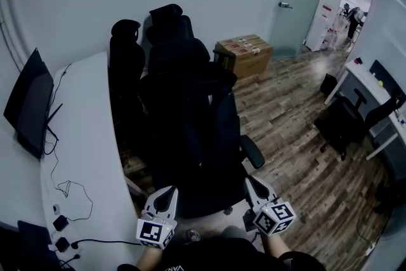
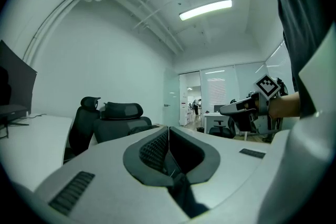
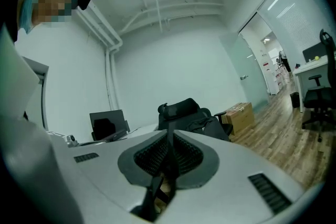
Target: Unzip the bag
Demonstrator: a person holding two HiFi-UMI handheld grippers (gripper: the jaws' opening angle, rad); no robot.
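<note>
I cannot make out a bag in any view. My left gripper [image 1: 171,191] and right gripper [image 1: 251,180] are held side by side at the bottom of the head view, pointing at a cluster of black office chairs [image 1: 184,111]. Both are shut with nothing between the pads. In the left gripper view the left gripper [image 2: 168,131] has its jaws together, and the right gripper [image 2: 227,109] shows off to the right. The right gripper view shows the right gripper [image 3: 169,136] closed, facing a black chair [image 3: 181,112] with something dark draped over it.
A long white desk [image 1: 82,136] runs along the left with a monitor [image 1: 28,101] and cables. Cardboard boxes [image 1: 244,54] stand by the far wall near a glass door [image 1: 298,3]. Another desk and chair [image 1: 346,124] are at the right on the wooden floor.
</note>
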